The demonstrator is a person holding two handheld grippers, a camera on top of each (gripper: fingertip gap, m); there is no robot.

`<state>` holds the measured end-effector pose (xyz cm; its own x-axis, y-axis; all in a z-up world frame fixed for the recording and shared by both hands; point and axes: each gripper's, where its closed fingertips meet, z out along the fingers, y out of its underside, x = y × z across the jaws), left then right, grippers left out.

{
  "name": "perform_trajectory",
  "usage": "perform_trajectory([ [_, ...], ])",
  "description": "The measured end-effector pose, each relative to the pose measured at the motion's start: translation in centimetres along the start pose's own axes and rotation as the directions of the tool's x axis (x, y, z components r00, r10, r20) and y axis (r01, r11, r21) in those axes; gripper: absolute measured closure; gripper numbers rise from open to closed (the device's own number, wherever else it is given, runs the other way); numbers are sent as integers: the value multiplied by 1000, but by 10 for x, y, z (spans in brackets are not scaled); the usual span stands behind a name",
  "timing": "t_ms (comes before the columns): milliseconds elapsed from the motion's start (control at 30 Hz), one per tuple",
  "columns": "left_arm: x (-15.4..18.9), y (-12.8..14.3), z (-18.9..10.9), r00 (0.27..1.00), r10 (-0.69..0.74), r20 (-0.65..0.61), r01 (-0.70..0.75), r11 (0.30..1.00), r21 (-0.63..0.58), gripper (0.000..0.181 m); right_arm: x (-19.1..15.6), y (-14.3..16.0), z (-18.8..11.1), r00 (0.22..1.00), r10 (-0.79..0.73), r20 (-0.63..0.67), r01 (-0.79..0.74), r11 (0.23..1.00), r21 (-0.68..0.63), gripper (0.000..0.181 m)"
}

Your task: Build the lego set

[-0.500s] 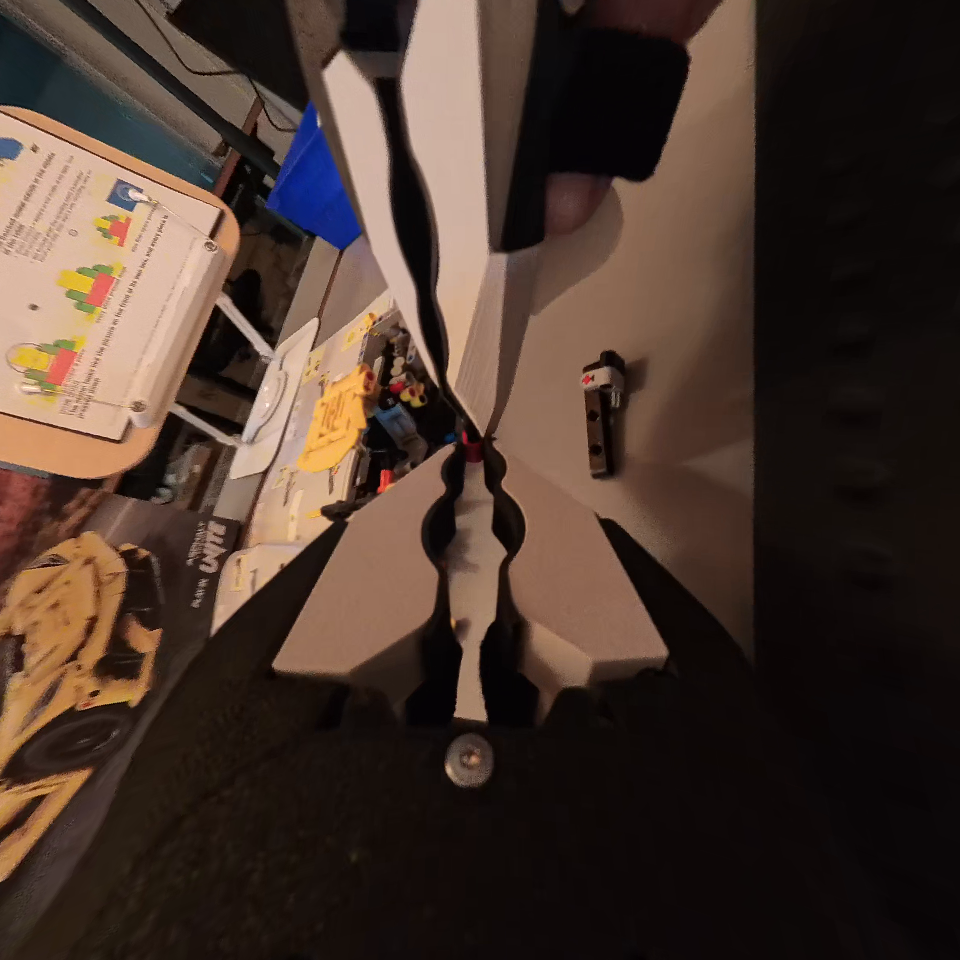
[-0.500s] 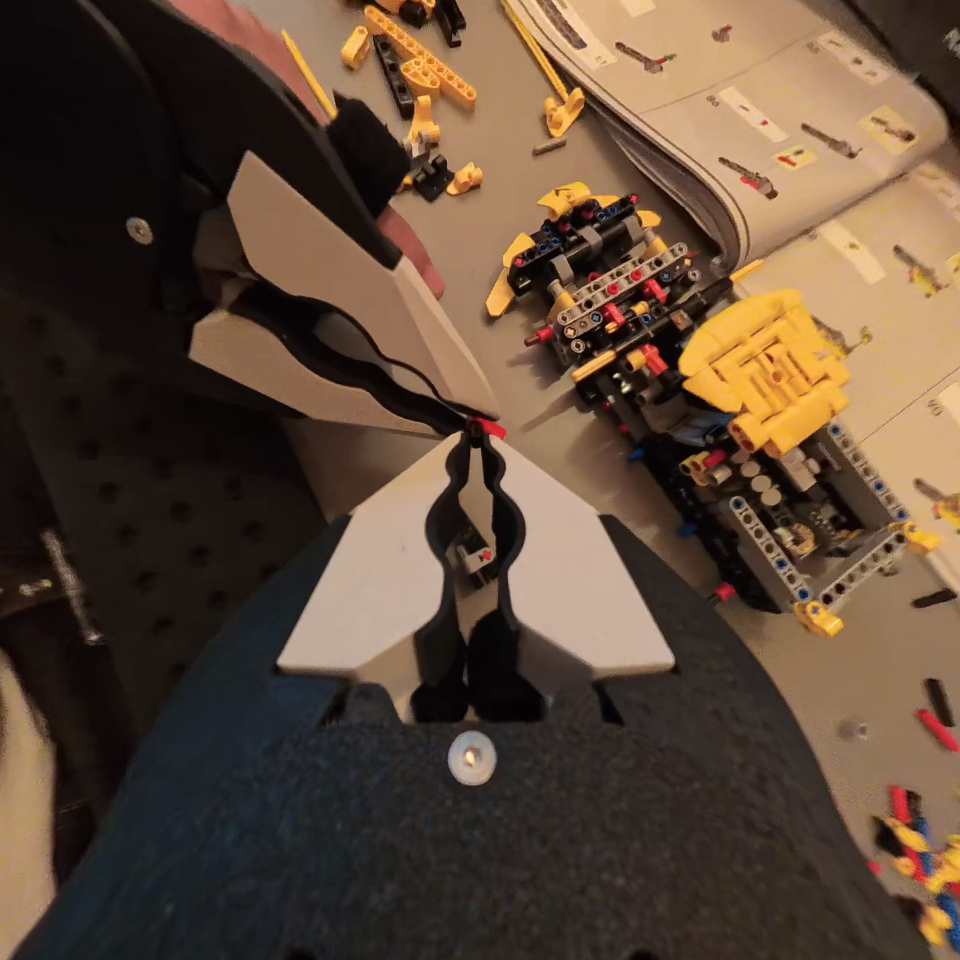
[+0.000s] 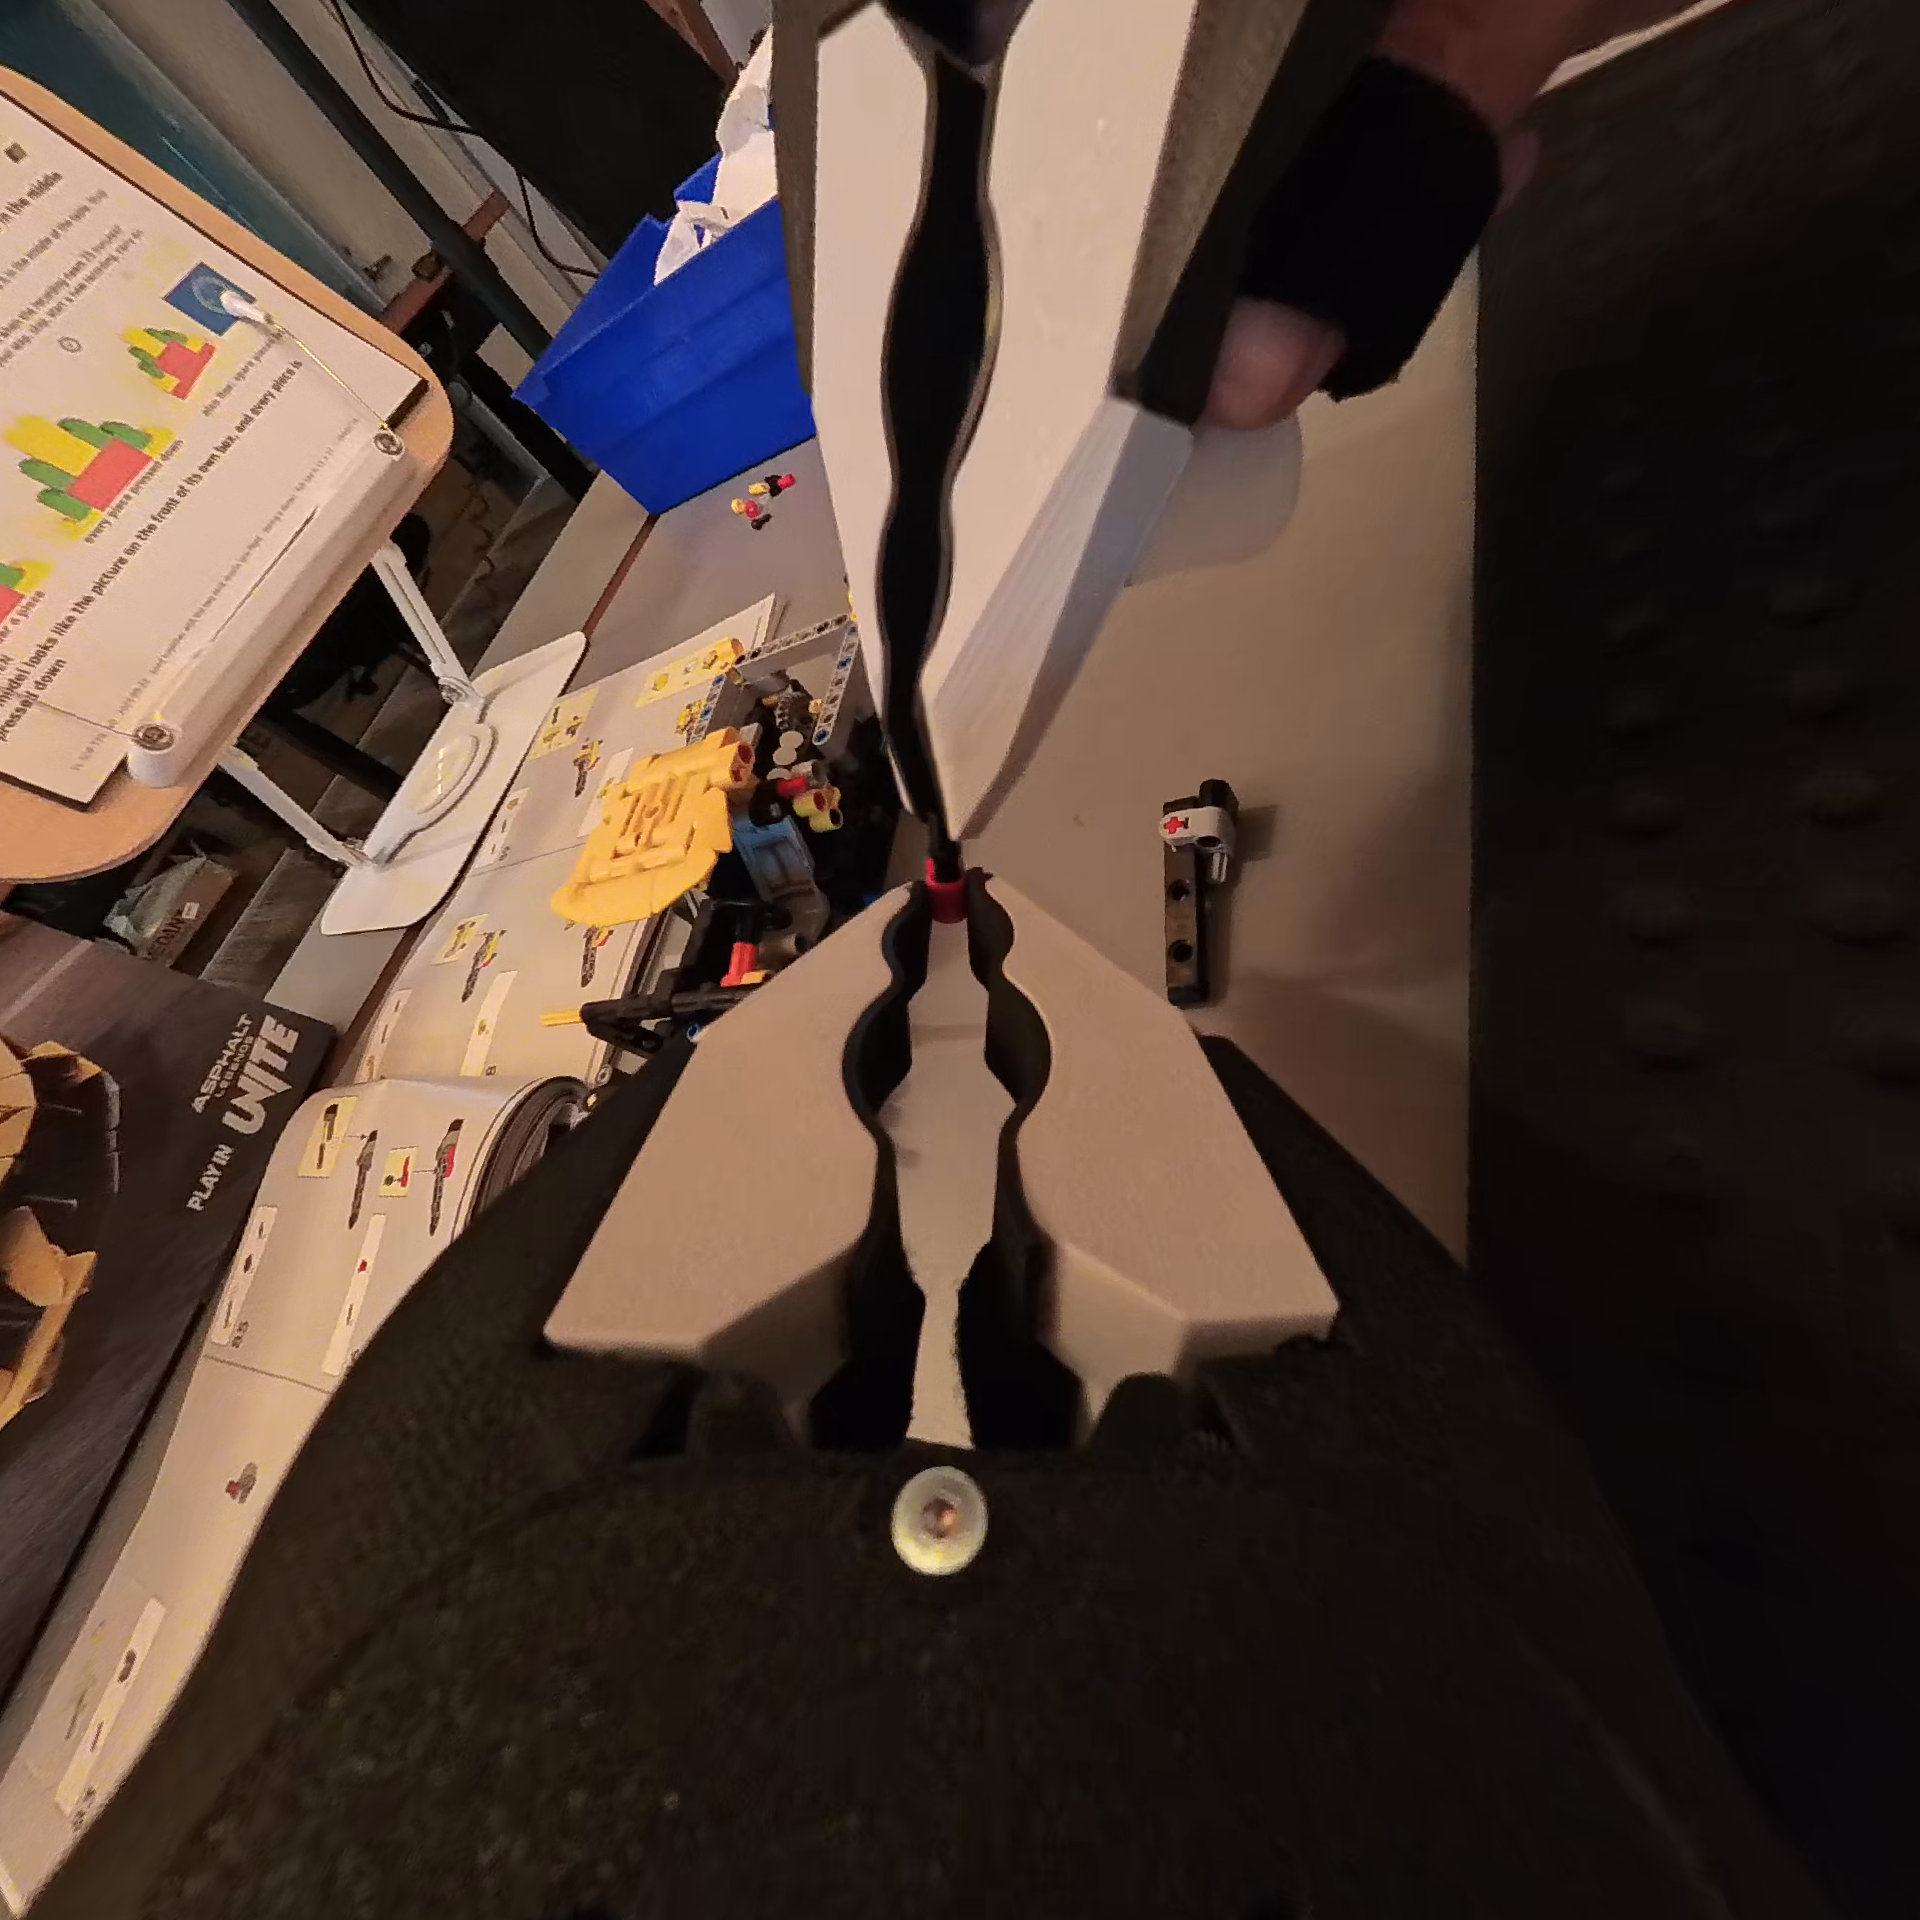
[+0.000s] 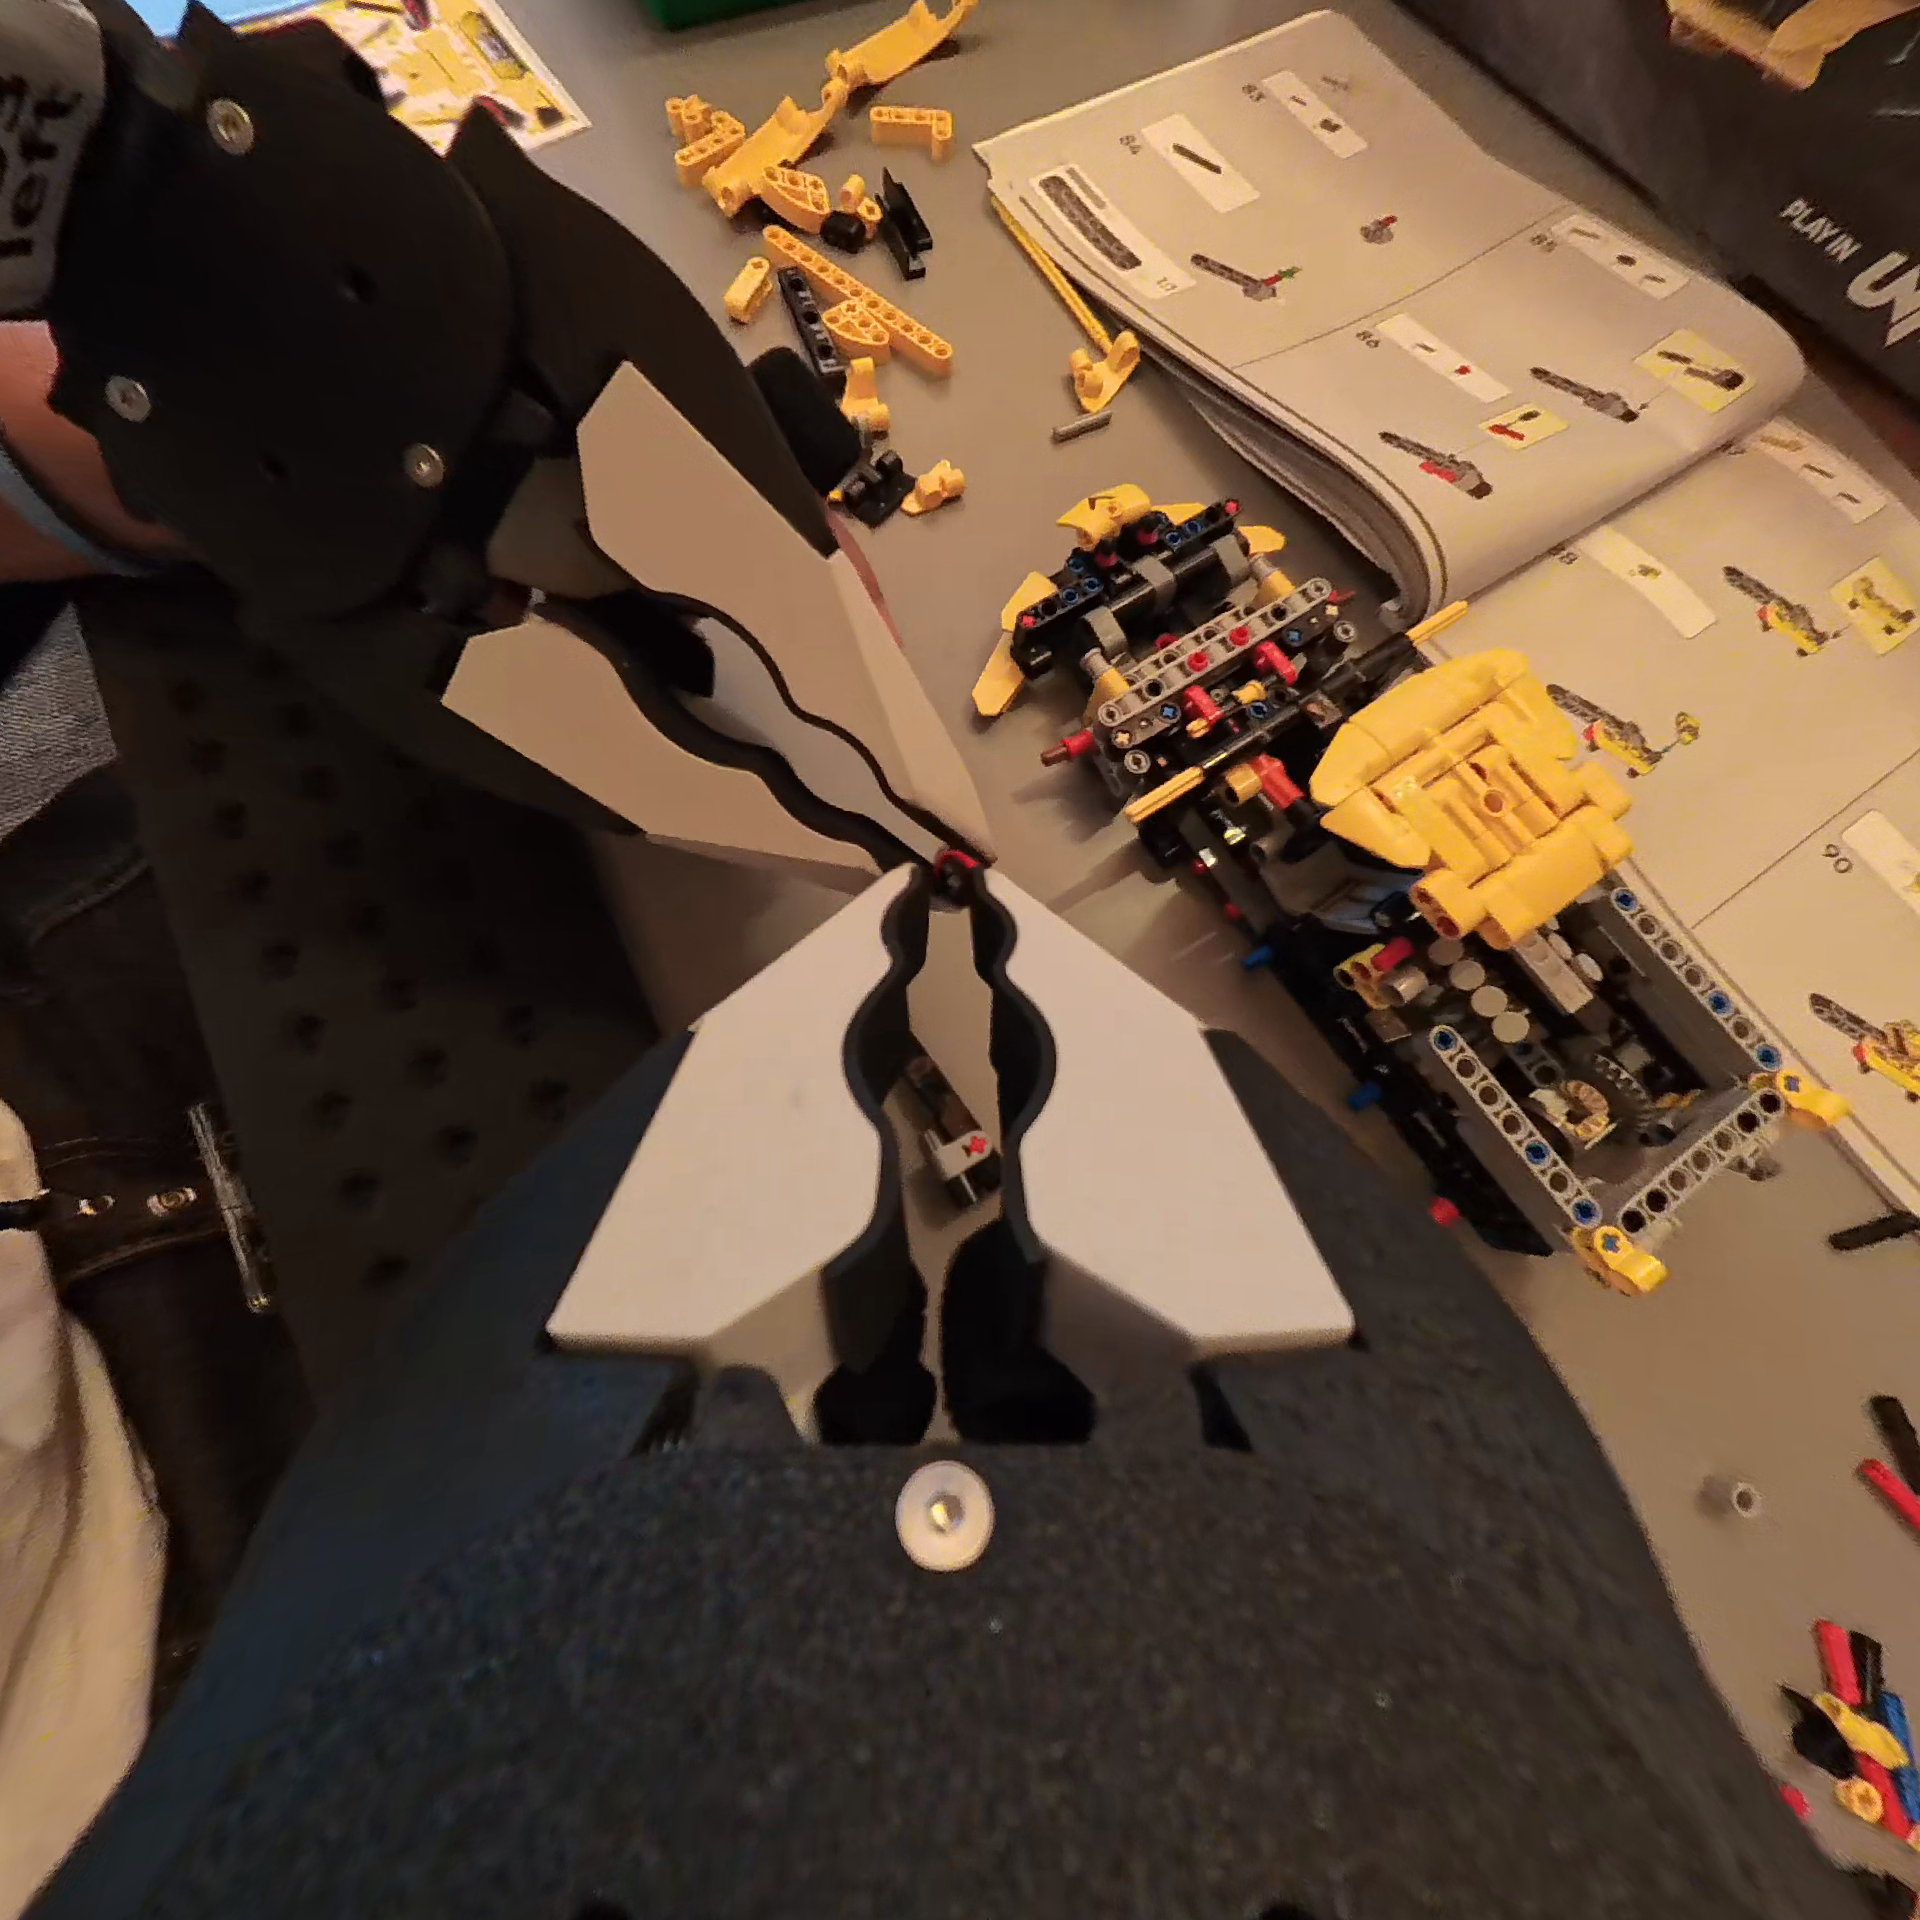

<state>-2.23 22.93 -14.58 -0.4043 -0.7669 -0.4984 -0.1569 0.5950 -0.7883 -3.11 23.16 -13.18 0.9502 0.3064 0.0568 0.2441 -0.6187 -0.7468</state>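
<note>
Hardly moved, both grippers [image 3: 943,902] [image 4: 948,875] meet, apparently clamped on one red pin [image 3: 943,896]

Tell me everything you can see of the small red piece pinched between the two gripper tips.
The small red plastic piece looks like a short round bush, mostly hidden. The left gripper clamps its sides; the right gripper pinches a dark pin that meets the piece from the far side. It hangs above the grey table, touching nothing else, beside the yellow-and-black model car.
</note>
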Motion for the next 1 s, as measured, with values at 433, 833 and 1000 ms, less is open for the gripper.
perform_trajectory([
  [433,-3,-2,-2,996,72,61,-70,997,-38,176,1,1,5,979,-132,-156,118,989,-92,178],
  [833,-36,-10,-16,906,-419,-61,423,894,146,175,26,-25,-26,970,203,136,-235,928,288,147],
  [1000,-66,2,-29,722,-678,-141,691,691,211,175,43,-31,-22,984,152,97,-176,926,335,144],
])
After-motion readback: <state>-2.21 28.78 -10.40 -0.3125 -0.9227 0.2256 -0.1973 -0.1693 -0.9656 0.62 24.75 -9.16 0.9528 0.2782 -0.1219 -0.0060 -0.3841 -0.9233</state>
